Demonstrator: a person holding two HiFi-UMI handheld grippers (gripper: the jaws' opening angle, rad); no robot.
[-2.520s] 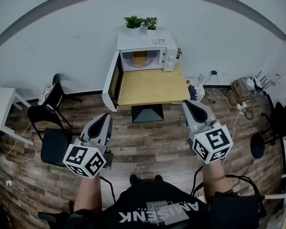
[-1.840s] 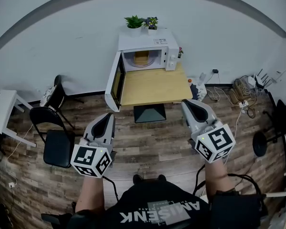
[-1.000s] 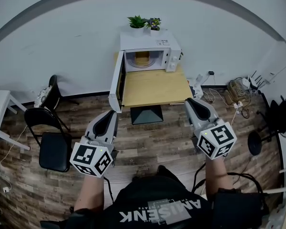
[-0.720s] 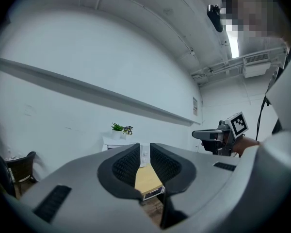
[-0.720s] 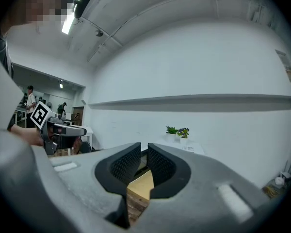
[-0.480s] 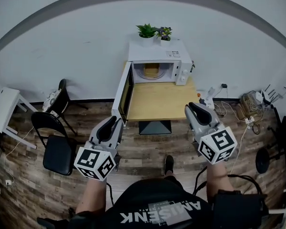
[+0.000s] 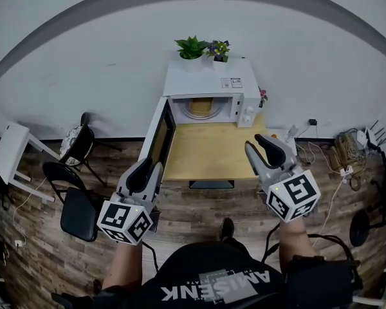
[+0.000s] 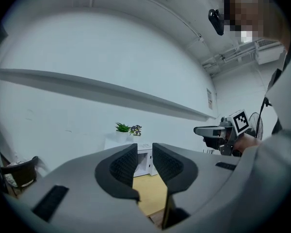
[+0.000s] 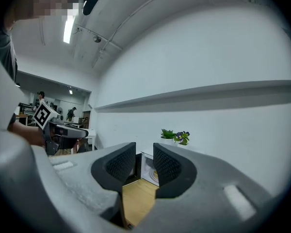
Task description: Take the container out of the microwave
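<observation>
Near edge: the wooden table [image 7: 209, 153] ends just ahead of both claws. Both of them hang over the plank floor [image 7: 199, 201], short of that edge.
Left limit: the microwave door [image 7: 157, 134] stands swung out toward me along the table's left side. Its outer end is near my left gripper [image 7: 147, 169].
Right limit: my right gripper [image 7: 260, 148] sits by the table's near right corner, with cables [image 7: 344, 150] on the floor further right.
Open room: bare wood top runs from the near edge up to the microwave [image 7: 209, 92], which stands against the wall at the far end.
Container: the yellowish container [image 7: 201, 107] sits inside the open cavity, well apart from both claws.
Container heading: only its front shows through the opening, and I cannot tell its long axis from here.
Left claw: the jaws are partly apart and have just been opening, with nothing between the pads. I only see table and microwave far off through the gap.
Right claw: the jaws are partly apart and have just been opening. They too are empty, and the gap frames the cavity.
Count: one microwave, one container and one wooden table. Two potted plants [image 7: 192, 47] stand on the microwave's top, and two black chairs [image 7: 74, 198] stand at the left.
</observation>
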